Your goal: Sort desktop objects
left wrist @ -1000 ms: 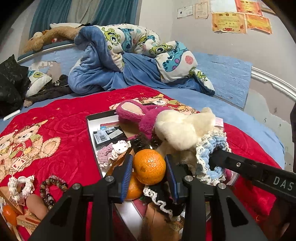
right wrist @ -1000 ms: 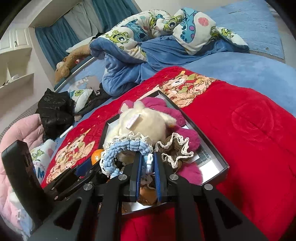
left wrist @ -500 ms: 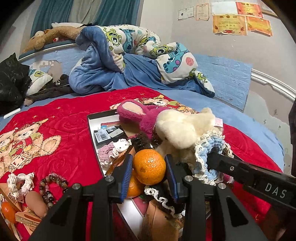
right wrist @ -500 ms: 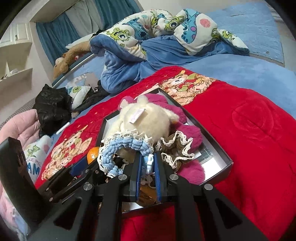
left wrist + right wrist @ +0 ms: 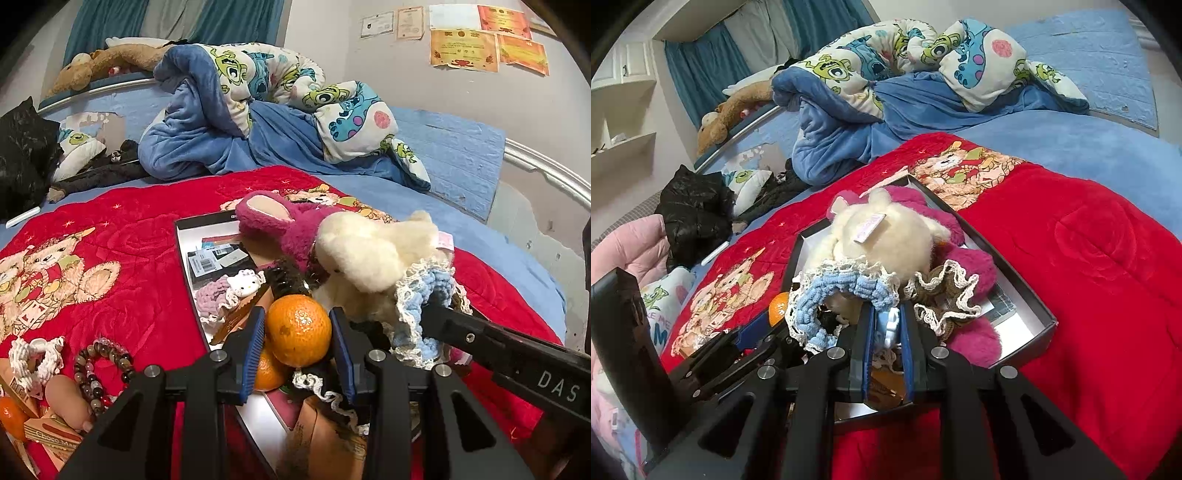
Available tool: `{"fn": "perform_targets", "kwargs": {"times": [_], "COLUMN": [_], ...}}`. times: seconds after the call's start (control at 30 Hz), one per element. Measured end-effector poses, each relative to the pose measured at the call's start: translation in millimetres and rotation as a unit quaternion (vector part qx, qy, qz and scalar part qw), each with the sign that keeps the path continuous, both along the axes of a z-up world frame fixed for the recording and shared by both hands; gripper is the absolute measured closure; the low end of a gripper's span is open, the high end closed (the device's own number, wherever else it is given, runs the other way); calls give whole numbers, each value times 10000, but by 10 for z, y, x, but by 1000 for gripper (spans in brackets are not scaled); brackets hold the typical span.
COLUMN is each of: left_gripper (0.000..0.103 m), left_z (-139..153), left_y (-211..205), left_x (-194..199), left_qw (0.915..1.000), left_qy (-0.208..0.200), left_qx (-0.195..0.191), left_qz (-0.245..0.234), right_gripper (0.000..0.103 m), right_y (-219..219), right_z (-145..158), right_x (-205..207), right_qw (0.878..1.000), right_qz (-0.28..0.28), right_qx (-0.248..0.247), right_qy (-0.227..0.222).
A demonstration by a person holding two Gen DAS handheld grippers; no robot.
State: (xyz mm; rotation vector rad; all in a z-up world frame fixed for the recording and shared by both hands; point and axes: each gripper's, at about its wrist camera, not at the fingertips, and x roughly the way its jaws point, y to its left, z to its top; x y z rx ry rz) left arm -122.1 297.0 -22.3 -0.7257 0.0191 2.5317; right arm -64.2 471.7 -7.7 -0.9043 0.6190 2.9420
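Note:
My left gripper (image 5: 298,332) is shut on an orange (image 5: 298,335) and holds it just above the black box (image 5: 184,251), over a second orange (image 5: 266,371). My right gripper (image 5: 886,325) is shut on a blue-and-white crocheted scrunchie (image 5: 842,295) over the same box (image 5: 1023,291); it also shows in the left wrist view (image 5: 424,310). In the box lie a cream plush toy (image 5: 365,254), a magenta plush (image 5: 284,221), a pink scrunchie with a cat face (image 5: 225,295) and a brown scrunchie (image 5: 945,291).
On the red quilt (image 5: 122,229) left of the box lie a bead bracelet (image 5: 99,362), a white scrunchie (image 5: 29,354), an egg-like object (image 5: 62,395), another orange (image 5: 11,413) and a carton (image 5: 48,435). A rumpled blue blanket (image 5: 229,129) lies behind.
Both grippers have held their loads almost still; the views shifted only slightly, with the box and plush toys drawing a little nearer.

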Motion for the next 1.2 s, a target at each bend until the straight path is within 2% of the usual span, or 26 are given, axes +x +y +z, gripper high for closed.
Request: {"fn": "perform_targets", "kwargs": {"times": [0.17,0.27,0.3,0.37,0.43,0.5,0.53,0.57,0.6,0.63,0.67,0.87,1.07,1.2], "left_gripper": [66,60,54,42,22,14,5,0,0,0,0,0,0,0], "left_z": [-24,-23,-24,-24,-24,-13,-9,-9,-9,-3,10,72,77,76], "left_y": [-23,-50,-59,-58,-64,-101,-129,-153,-171,-194,-208,-180,-195,-221], "left_x": [-30,-46,-47,-35,-36,-38,-40,-47,-53,-49,-47,45,38,35], "left_qw": [9999,9998,9998,9998,9998,9997,9995,9993,9992,9991,9990,9993,9991,9989], "left_qy": [-116,-149,-145,-140,-132,-114,-162,-185,-183,-191,-177,121,83,84], "left_qx": [29,71,71,41,29,88,157,195,226,303,342,257,311,373], "left_qz": [34,80,105,147,162,189,210,249,270,244,224,237,261,265], "right_gripper": [87,85,85,76,62,55,49,45,31,7,0,0,0,0], "right_y": [-27,-21,-10,3,24,31,30,25,25,26,32,55,141,161], "right_z": [0,3,4,10,18,31,43,57,72,85,93,124,131,163], "right_x": [-6,5,6,22,40,58,69,89,107,115,127,167,188,225], "right_qw": [10000,10000,10000,9998,9990,9986,9987,9989,9990,9991,9989,9981,9952,9951], "right_qz": [1,11,29,82,158,188,183,151,125,117,123,164,153,67], "right_qx": [58,13,-26,-191,-394,-469,-450,-411,-372,-361,-388,-507,-885,-842], "right_qy": [3,-5,-4,31,102,140,144,166,191,203,233,297,377,511]}}
